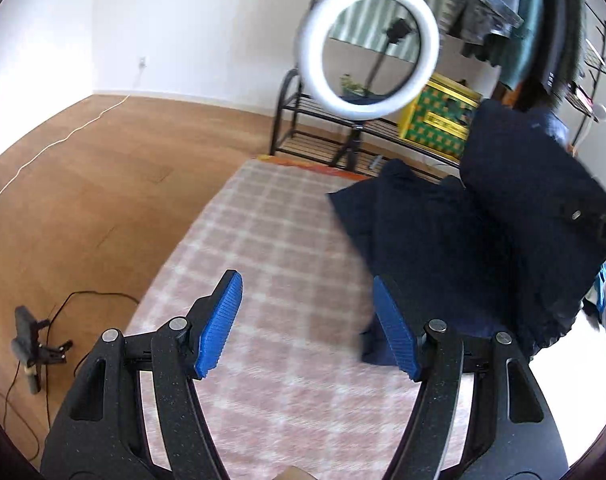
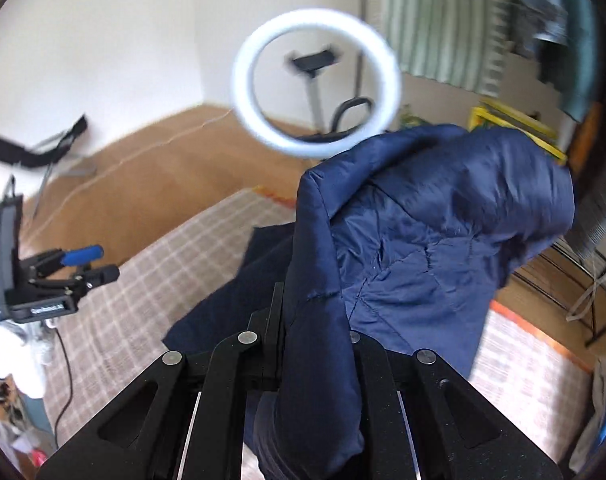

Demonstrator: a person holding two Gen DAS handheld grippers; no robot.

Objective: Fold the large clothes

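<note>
One edge of jacket [image 2: 423,232] pinched by right gripper [image 2: 315,344]; blanket [image 1: 263,240] mostly bare.

Both views are bright, with soft daylight and almost no hard shadows. The ring light [image 1: 371,50] glows white; the wall to its left is nearly overexposed. In the right wrist view the ring light [image 2: 317,82] is smeared by motion blur, and the striped curtain [image 2: 435,24] to its right is blurred too. Below the ring light, the checked blanket [image 1: 263,248] looks streaked. The fisheye lens bends the floor and darkens the corners of both views.
</note>
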